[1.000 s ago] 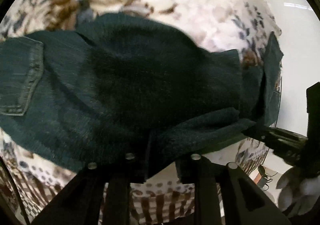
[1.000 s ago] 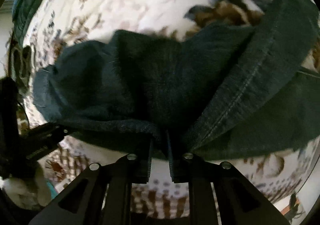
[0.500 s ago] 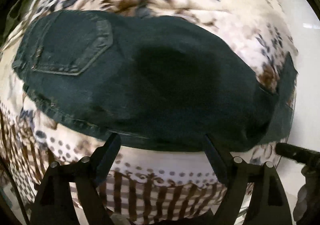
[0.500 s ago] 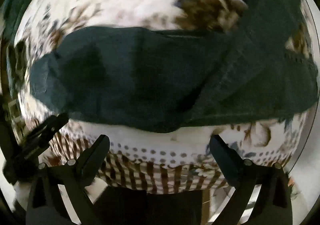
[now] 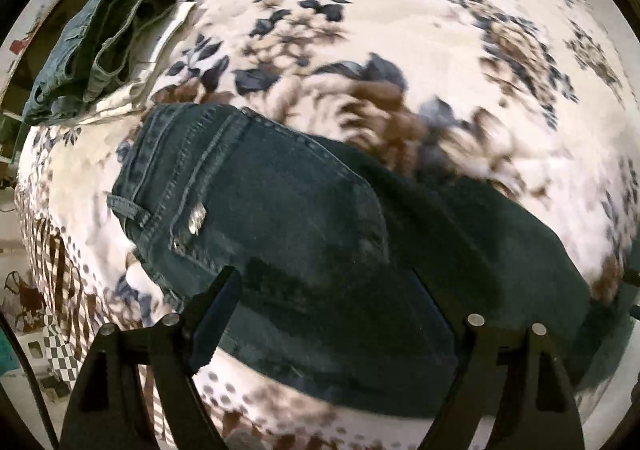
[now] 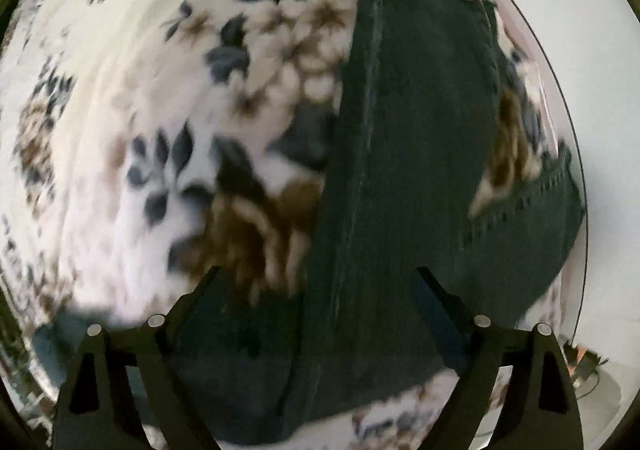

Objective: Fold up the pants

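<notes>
Dark teal jeans [image 5: 320, 234] lie folded on a floral blanket [image 5: 400, 30]. In the left wrist view the waistband with a belt loop and rivets is at the left. My left gripper [image 5: 324, 282] is open and empty, just above the jeans' near edge. In the right wrist view the jeans' legs [image 6: 408, 170] run away from me toward the blanket's right edge. My right gripper [image 6: 316, 278] is open and empty above the near end of the legs.
A pile of other folded jeans [image 5: 96, 34] sits at the blanket's far left corner. The blanket's patterned border [image 5: 60, 270] hangs over the near edge. A white wall [image 6: 580, 30] lies beyond the right edge.
Both grippers let go of the jeans' edge and opened wide. The jeans dropped flat on the blanket. The left view swung toward the waistband, the right view toward the legs.
</notes>
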Motion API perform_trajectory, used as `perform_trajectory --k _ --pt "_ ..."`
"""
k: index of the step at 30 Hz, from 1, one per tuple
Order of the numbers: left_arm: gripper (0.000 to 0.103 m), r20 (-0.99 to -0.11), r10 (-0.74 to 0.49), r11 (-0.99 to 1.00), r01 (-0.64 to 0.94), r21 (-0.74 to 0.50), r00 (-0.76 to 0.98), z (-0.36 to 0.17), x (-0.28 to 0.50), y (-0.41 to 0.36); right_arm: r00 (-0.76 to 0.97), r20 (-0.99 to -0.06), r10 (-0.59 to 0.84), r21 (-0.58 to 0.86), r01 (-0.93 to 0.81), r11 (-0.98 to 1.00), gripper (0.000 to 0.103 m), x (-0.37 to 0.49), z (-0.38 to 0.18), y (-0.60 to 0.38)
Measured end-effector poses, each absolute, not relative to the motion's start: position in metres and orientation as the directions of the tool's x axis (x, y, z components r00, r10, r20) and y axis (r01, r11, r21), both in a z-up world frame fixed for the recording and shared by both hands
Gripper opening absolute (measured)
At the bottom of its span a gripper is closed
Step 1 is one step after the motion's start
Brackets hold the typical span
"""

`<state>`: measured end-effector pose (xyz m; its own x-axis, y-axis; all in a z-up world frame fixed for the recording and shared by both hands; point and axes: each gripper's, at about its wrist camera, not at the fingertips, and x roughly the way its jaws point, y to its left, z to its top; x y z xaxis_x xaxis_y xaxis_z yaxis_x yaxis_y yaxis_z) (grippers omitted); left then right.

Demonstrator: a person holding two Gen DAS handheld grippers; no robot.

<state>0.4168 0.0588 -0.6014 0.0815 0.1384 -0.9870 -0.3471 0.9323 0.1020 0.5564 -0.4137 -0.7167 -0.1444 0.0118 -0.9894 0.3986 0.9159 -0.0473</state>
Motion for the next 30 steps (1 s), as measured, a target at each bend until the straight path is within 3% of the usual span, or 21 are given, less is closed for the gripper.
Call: perform_trajectory --k 6,9,10,11,20,22,25,30 --pt "0.083 -0.984 0.168 0.927 -0.350 0.137 0.062 -0.610 0.417 0.067 -0.132 -0.988 -0.079 -0.120 0.341 0.932 0.060 0.593 -0.733 -0.412" --pt "0.083 -0.983 0.176 0.931 -0.333 0.148 0.055 -0.612 0.415 0.065 -0.133 -0.981 -0.139 -0.173 0.295 0.940 0.027 0.602 -0.739 -0.407" --pt "0.083 -0.983 0.174 0.933 -0.328 0.147 0.053 -0.613 0.414 0.064 -0.131 -0.979 -0.155 -0.188 0.290 0.939 0.009 0.602 -0.739 -0.408" --pt "0.083 -0.984 0.172 0.934 -0.326 0.147 0.049 -0.613 0.413 0.063 -0.125 -0.979 -0.161 -0.191 0.293 0.937 0.006 0.598 -0.739 -0.406" --pt "0.083 -0.993 0.111 0.929 -0.359 0.086 0.051 -0.611 0.396 0.060 0.104 -0.990 -0.096 -0.006 0.649 0.761 0.003 0.498 -0.652 -0.520" --pt "0.083 -0.993 0.105 0.921 -0.383 0.074 0.060 -0.613 0.391 0.062 0.106 -0.991 -0.078 0.025 0.732 0.681 0.003 0.447 -0.657 -0.541" --pt "0.083 -0.994 0.085 0.905 -0.422 0.051 0.063 -0.620 0.383 0.065 0.145 -0.987 0.066 0.159 0.842 0.515 0.003 0.388 -0.700 -0.570" --pt "0.083 -0.997 0.046 0.879 -0.477 0.011 0.062 -0.628 0.372 0.073 0.168 -0.972 0.164 0.226 0.854 0.468 0.005 0.348 -0.738 -0.567"
